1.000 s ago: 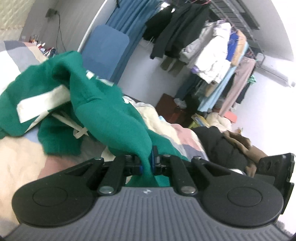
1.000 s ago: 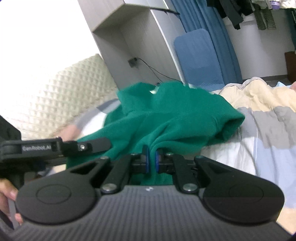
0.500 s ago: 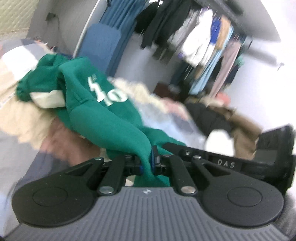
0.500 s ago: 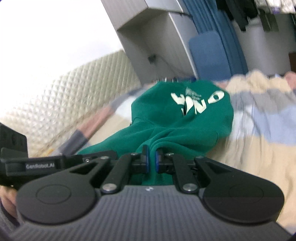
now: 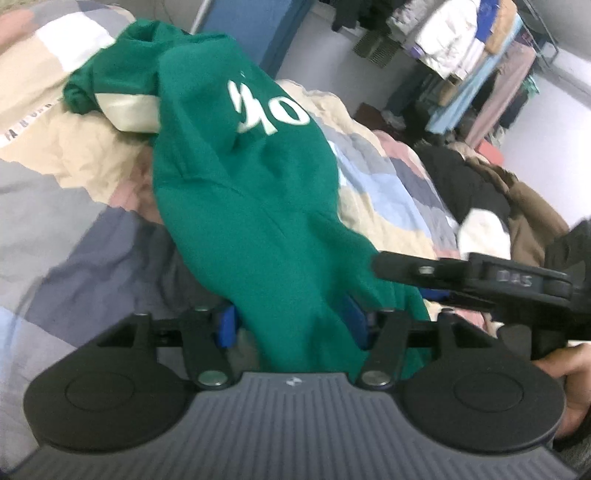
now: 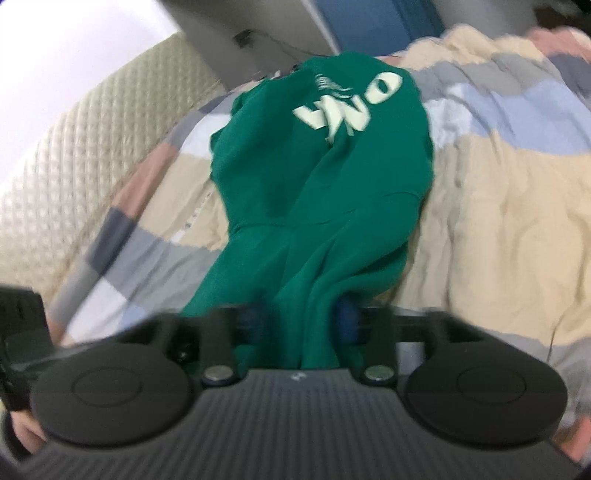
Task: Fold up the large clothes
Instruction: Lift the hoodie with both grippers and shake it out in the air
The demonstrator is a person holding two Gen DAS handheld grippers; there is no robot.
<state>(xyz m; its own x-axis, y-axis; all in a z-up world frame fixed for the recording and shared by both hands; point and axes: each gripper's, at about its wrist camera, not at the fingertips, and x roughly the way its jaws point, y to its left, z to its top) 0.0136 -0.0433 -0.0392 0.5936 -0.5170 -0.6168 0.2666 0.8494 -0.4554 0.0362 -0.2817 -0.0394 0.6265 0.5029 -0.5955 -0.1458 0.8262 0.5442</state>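
Observation:
A green sweatshirt [image 5: 251, 177] with white lettering lies stretched along the patchwork quilt [image 5: 66, 221]; it also shows in the right wrist view [image 6: 325, 177]. Its near hem drapes between the spread blue-padded fingers of my left gripper [image 5: 291, 325], which is open. My right gripper [image 6: 303, 317] is open too, with the hem lying loose between its pads. The right gripper's body [image 5: 480, 280] shows at the right of the left wrist view. A cream-lined part [image 5: 125, 110] of the sweatshirt lies bunched at the far end.
The quilt [image 6: 498, 221] covers a bed with a quilted cream headboard [image 6: 74, 147]. A dark and brown coat pile [image 5: 498, 199] lies on the bed's right side. A rack of hanging clothes [image 5: 461, 55] and a blue panel [image 5: 255, 26] stand beyond.
Both grippers were shut on the sweatshirt's hem and have opened. The sweatshirt has been drawn out long and lowered onto the quilt, lettering up.

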